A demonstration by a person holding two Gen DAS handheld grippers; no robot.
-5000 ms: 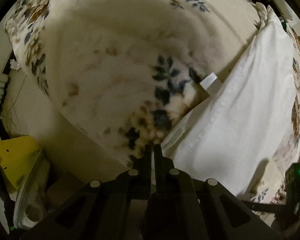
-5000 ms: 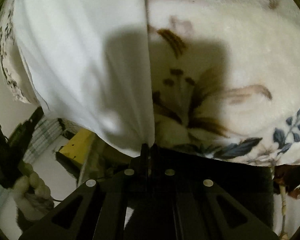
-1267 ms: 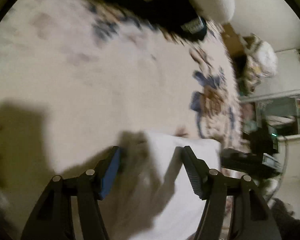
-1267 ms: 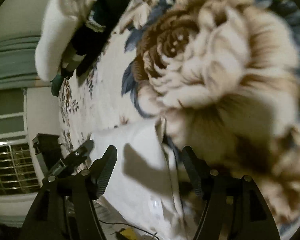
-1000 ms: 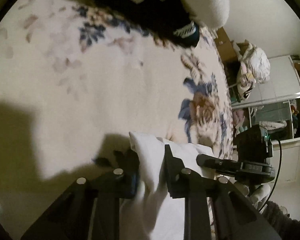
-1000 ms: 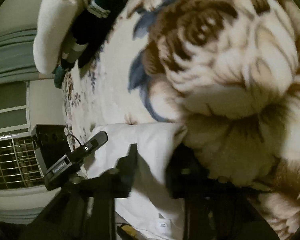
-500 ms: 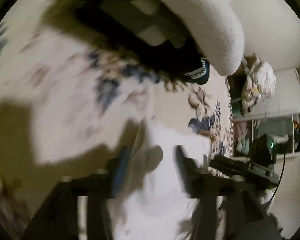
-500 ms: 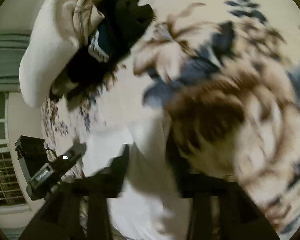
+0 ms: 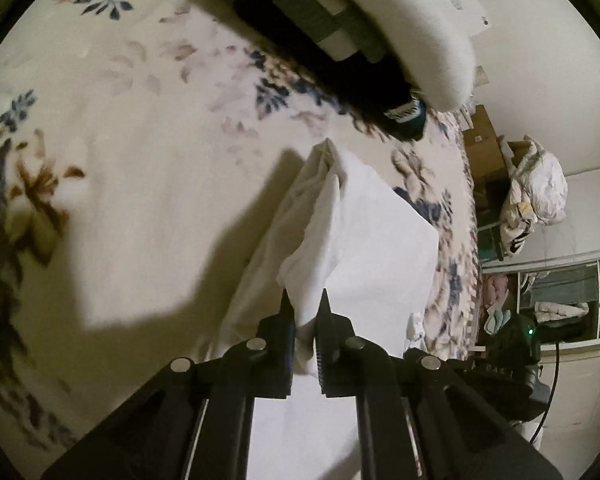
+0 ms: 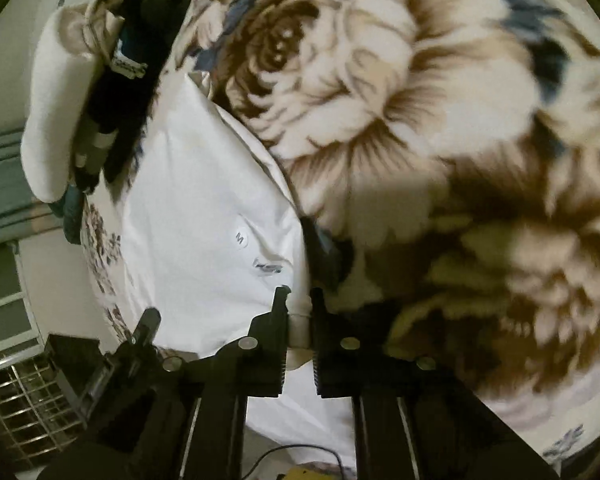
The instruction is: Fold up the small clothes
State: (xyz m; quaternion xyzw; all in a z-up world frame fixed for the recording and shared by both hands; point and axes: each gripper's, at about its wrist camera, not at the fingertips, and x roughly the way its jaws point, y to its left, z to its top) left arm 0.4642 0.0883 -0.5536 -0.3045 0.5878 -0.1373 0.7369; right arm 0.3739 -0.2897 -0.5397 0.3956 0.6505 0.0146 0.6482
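A white garment [image 9: 364, 240] lies on the floral blanket [image 9: 120, 140]. My left gripper [image 9: 305, 300] is shut on a bunched corner of it and holds that corner lifted. In the right wrist view the same white garment [image 10: 204, 208] shows a round size sticker and a small label. My right gripper [image 10: 298, 300] is shut on its near edge, beside the big brown rose of the blanket [image 10: 380, 100]. The other gripper [image 10: 140, 340] shows at the lower left there.
A white pillow [image 9: 412, 24] with dark clothes [image 9: 340, 64] heaped against it lies at the far end of the bed. Cardboard boxes and a bundle [image 9: 536, 192] stand past the bed's right edge. A window grille [image 10: 16, 408] is at the lower left.
Five seconds ago both grippers held the garment hanging. They then opened over it on the blanket, closed on its far corners, and have now drawn those corners back toward the near edge.
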